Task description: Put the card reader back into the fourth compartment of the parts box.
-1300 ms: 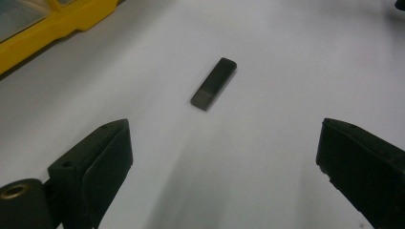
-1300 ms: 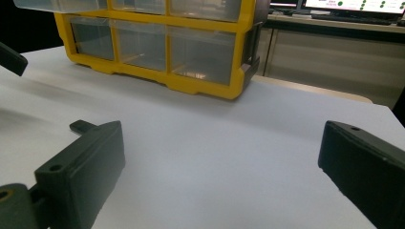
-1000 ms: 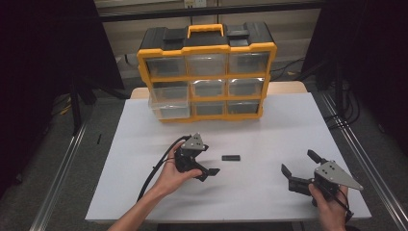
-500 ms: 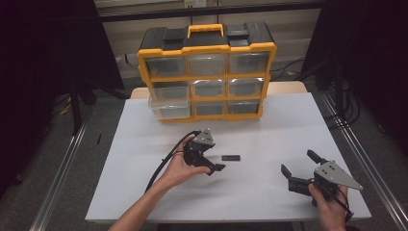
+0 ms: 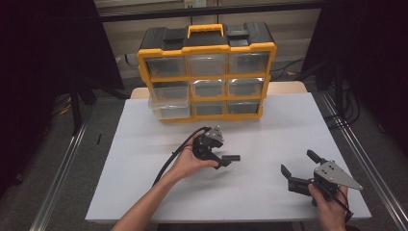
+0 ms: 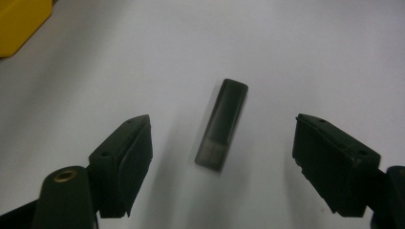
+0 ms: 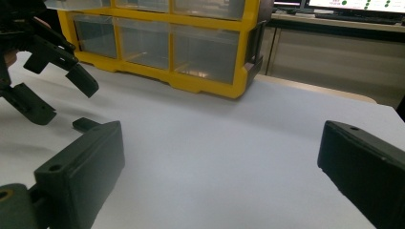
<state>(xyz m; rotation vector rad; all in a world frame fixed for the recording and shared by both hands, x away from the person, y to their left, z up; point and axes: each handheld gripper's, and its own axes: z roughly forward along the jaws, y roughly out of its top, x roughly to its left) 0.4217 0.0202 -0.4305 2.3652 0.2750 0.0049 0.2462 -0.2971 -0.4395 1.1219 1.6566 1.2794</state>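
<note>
A small black bar [image 5: 233, 157] lies flat on the white table [image 5: 269, 130], near its middle. My left gripper [image 5: 224, 155] is held low just left of the bar, open, with its jaws reaching to either side of the bar's near end. In the left gripper view the bar [image 6: 222, 125] lies lengthwise between the two spread fingers [image 6: 126, 157], touching neither. My right gripper [image 5: 298, 162] rests open at the front right, well apart from the bar, nothing between its jaws. The right gripper view shows the bar [image 7: 86, 125] and the left gripper [image 7: 57, 71] at far left.
A yellow and black organizer [image 5: 207, 72] with clear drawers stands upright at the table's back edge. Its middle-left drawer [image 5: 167, 94] sticks out a little. The left gripper's cable [image 5: 168, 161] trails over the table beside the forearm.
My left gripper has moved to the right, up to the small black bar, so its jaws now flank it. The right gripper has stayed put.
</note>
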